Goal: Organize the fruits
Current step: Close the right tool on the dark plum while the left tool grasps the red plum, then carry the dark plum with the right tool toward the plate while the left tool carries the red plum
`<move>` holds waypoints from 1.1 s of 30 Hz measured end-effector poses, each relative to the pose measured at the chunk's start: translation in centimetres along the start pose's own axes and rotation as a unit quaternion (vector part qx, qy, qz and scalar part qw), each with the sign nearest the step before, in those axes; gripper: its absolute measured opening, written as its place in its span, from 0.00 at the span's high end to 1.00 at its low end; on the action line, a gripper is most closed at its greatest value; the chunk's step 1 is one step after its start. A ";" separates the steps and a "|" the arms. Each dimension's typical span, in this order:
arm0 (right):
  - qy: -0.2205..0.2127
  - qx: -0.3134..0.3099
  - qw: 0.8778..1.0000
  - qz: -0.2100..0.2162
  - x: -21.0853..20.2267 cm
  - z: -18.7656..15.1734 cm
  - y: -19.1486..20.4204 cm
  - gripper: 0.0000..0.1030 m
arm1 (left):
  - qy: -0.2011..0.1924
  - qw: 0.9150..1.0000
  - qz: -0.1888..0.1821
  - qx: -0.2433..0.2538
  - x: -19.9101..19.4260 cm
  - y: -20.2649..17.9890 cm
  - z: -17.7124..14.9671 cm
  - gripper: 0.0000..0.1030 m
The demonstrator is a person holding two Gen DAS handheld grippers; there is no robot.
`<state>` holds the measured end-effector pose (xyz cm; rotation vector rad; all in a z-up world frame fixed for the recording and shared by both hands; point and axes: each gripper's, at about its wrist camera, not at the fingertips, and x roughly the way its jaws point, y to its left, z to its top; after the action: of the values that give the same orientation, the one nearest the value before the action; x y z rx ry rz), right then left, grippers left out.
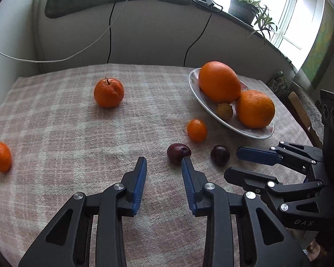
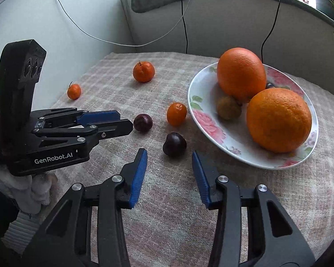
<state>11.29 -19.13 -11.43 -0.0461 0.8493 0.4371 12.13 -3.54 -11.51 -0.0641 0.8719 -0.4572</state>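
Note:
A floral plate point(image 1: 196, 86) point(image 2: 202, 115) on the checked cloth holds two big oranges point(image 1: 219, 81) point(image 2: 278, 120) and a small brownish fruit point(image 1: 224, 111) point(image 2: 229, 108). Loose on the cloth lie two dark plums point(image 1: 178, 153) point(image 2: 174, 144), a second plum point(image 1: 220, 155) point(image 2: 143, 122), a small mandarin point(image 1: 196, 130) point(image 2: 176, 114), and two mandarins point(image 1: 109, 92) point(image 1: 1, 156) further left. My left gripper point(image 1: 164, 164) is open, its right fingertip beside a plum. My right gripper point(image 2: 169, 159) is open, just short of the nearer plum.
A wall and a windowsill with cables point(image 1: 110, 22) and a potted plant point(image 1: 245, 6) stand behind the table. The table's right edge point(image 1: 300, 120) drops off beyond the plate. A white sleeve point(image 2: 29, 191) shows under the left gripper.

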 end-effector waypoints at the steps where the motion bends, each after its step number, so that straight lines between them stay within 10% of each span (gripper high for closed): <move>1: 0.001 0.000 1.000 -0.001 0.1 0.2 0.0 0.57 | 0.002 1.000 -0.002 0.003 0.1 0.0 0.2 0.70; 33: 0.027 -0.002 1.000 -0.001 2.1 1.2 -0.8 0.74 | 0.034 0.997 -0.068 0.010 2.6 -1.0 2.0 0.81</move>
<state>13.69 -18.80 -12.29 -0.0617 0.9017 0.4369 14.68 -5.79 -11.89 -0.0901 0.9338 -0.5982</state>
